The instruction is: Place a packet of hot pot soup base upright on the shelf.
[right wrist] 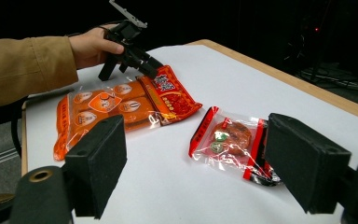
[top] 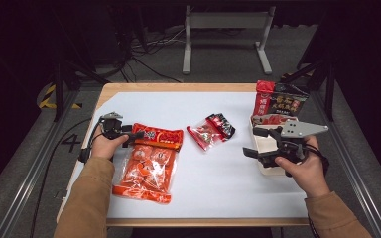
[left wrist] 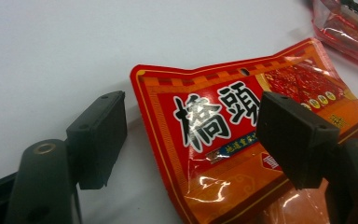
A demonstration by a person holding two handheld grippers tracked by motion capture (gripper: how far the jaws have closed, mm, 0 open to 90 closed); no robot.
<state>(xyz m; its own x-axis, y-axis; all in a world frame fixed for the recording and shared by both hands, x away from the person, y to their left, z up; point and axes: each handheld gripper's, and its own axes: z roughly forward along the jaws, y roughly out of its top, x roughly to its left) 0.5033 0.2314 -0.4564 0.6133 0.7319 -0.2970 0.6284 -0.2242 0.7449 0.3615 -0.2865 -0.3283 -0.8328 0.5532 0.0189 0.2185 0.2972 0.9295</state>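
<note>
Left gripper (top: 138, 134) sits at the table's (top: 228, 188) left side, jaws spread wide and empty, straddling the top edge of the large orange-red snack bag (top: 148, 166); in the left gripper view one jaw stands over bare table, the other above the bag's (left wrist: 242, 135) printed header. Bag lies flat, left of centre. Near centre, two small red packets (top: 211, 131) lie touching, partly overlapped. Right gripper (top: 255, 142) hovers at the right, jaws wide, holding nothing, just in front of a white tray (top: 261, 146). A dark-and-red pouch (top: 278, 101) stands upright at the tray's far end.
</note>
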